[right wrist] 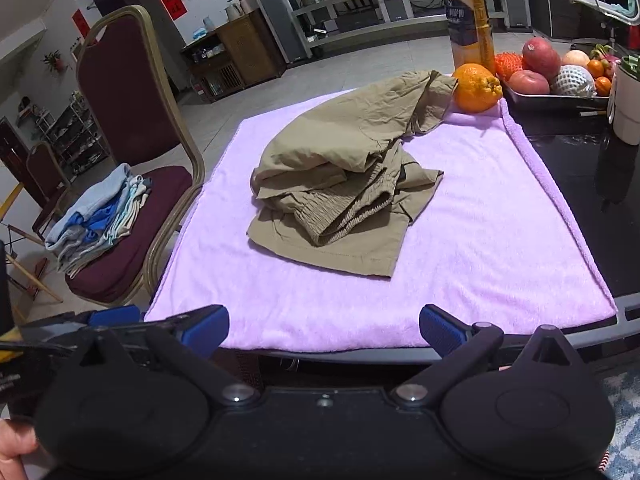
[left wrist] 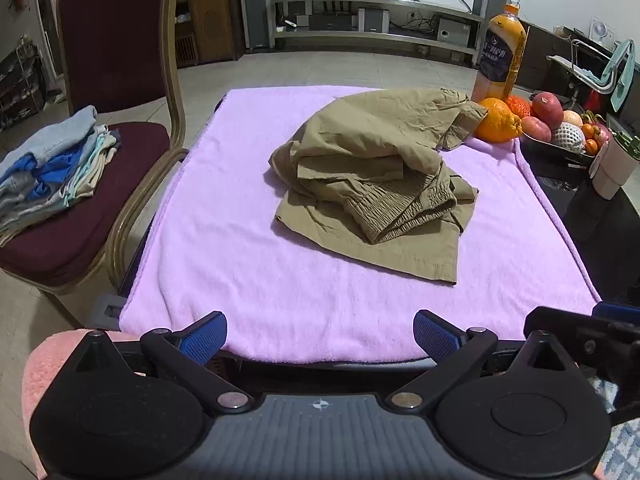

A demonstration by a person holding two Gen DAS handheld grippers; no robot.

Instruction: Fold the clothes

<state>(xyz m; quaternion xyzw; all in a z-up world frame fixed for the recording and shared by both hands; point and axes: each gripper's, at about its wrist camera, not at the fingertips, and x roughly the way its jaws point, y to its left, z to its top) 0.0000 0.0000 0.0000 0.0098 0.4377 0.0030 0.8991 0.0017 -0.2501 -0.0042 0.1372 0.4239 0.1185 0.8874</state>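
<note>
Left wrist: my left gripper (left wrist: pixel 320 334) is spread wide, holding nothing, at the near edge of the lilac towel (left wrist: pixel 224 216). Khaki shorts (left wrist: pixel 376 184) lie crumpled mid-towel, waistband bunched on top, far leg touching the orange (left wrist: pixel 498 120). Folded stack of clothes (left wrist: pixel 56 160) sits on the maroon chair (left wrist: pixel 100 184).

Right wrist: my right gripper (right wrist: pixel 324 330) is also spread, empty, well short of the shorts (right wrist: pixel 340 188). I judge some garments done; the shorts aren't started and need flattening first.

Bare towel (left wrist: pixel 320 300) fronts the shorts (left wrist: pixel 376 184); orange (left wrist: pixel 498 120) crowds their far corner.
</note>
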